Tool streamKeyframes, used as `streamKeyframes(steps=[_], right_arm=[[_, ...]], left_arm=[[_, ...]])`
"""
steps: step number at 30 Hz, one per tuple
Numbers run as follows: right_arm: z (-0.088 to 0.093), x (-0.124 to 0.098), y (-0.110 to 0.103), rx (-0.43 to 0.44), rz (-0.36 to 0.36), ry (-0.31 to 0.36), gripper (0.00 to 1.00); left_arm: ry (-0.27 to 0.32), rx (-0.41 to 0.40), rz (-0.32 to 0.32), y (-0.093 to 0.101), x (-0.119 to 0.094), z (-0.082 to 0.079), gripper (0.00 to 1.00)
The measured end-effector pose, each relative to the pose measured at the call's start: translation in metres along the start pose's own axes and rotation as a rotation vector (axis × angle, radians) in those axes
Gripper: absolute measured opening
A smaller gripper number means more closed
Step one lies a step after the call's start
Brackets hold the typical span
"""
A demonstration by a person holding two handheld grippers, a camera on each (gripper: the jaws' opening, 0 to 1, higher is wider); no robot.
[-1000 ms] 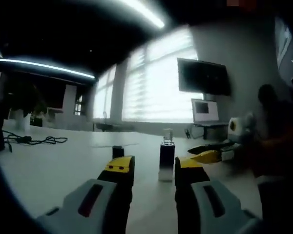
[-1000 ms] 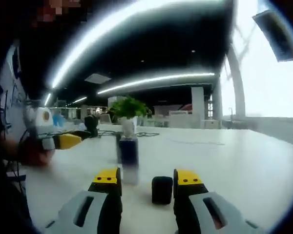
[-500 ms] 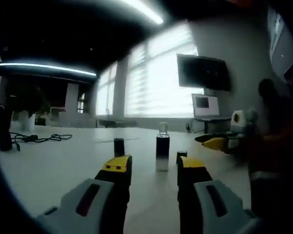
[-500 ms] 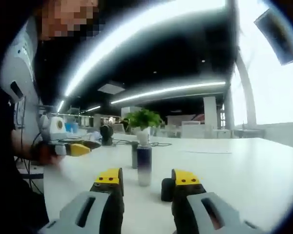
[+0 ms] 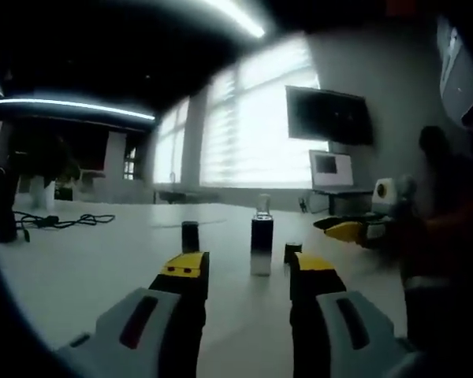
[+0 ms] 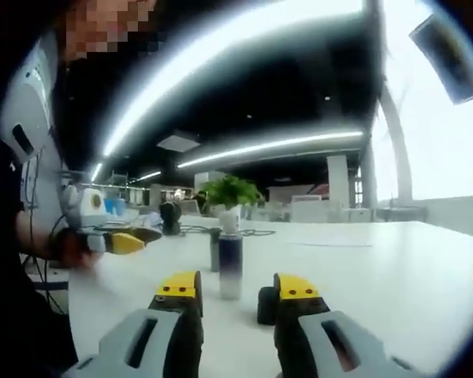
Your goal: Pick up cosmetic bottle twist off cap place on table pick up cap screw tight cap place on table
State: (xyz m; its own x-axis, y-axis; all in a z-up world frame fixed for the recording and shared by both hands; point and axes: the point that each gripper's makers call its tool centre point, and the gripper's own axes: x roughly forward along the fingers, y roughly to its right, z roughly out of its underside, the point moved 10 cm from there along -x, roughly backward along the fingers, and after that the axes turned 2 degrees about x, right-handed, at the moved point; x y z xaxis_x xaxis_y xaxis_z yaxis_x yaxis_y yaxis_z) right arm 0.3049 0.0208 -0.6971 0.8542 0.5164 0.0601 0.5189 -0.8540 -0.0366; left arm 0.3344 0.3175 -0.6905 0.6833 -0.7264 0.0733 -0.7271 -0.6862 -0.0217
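Here the cosmetic bottle (image 5: 261, 246) stands upright on the white table (image 5: 79, 276), dark in its upper body and pale at the base, with a clear top. From the left gripper (image 5: 245, 272) it sits at twelve o'clock, beyond the spread jaws, which hold nothing. A small black cap (image 5: 292, 252) rests on the table at about one o'clock, near the right jaw tip, and a second dark cylinder (image 5: 190, 235) stands at eleven o'clock, apart from the bottle. In the right gripper view the right gripper (image 6: 229, 290) is open too — empty, bottle (image 6: 230, 265) at twelve o'clock, cap (image 6: 266, 305) touching or just beside the right jaw. The left gripper (image 6: 114, 241) shows at nine o'clock, held in a hand. A potted plant (image 6: 229, 199) stands further back.
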Motion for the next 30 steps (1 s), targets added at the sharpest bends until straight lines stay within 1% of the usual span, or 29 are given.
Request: streamKeyframes(steps=[2,4,8,10,16,20,22,25,26,30], right_arm=[[-0.001,0.0,0.0,0.011,0.005,0.009,0.27],[-0.001,-0.001,0.001,0.013,0.009,0.01,0.27],[-0.004,-0.001,0.0,0.025,0.012,0.021,0.27],[-0.004,-0.001,0.0,0.03,0.011,0.024,0.27],[-0.005,-0.001,0.0,0.027,0.008,0.026,0.27],[-0.005,-0.002,0.001,0.029,0.01,0.028,0.27],[-0.005,-0.002,0.002,0.03,0.014,0.029,0.27],[-0.005,-0.002,0.003,0.025,0.015,0.024,0.27],[-0.004,-0.002,0.003,0.026,0.011,0.022,0.27],[-0.004,-0.002,0.004,0.033,0.01,0.019,0.27]], left_arm=[[0.003,-0.005,-0.003,0.0,0.003,-0.001,0.32],[0.015,-0.037,-0.001,0.001,0.011,-0.003,0.33],[0.019,-0.031,0.0,0.008,0.03,-0.004,0.32],[0.013,-0.027,0.014,0.011,0.038,-0.003,0.31],[0.007,-0.026,0.045,0.017,0.049,-0.001,0.31],[-0.01,-0.038,0.046,0.016,0.058,0.001,0.31],[-0.014,-0.046,0.036,0.015,0.062,0.002,0.31],[-0.012,-0.055,0.022,0.013,0.068,0.003,0.3],[-0.004,-0.047,0.022,0.013,0.069,0.002,0.3],[0.007,-0.047,0.046,0.016,0.076,0.0,0.32]])
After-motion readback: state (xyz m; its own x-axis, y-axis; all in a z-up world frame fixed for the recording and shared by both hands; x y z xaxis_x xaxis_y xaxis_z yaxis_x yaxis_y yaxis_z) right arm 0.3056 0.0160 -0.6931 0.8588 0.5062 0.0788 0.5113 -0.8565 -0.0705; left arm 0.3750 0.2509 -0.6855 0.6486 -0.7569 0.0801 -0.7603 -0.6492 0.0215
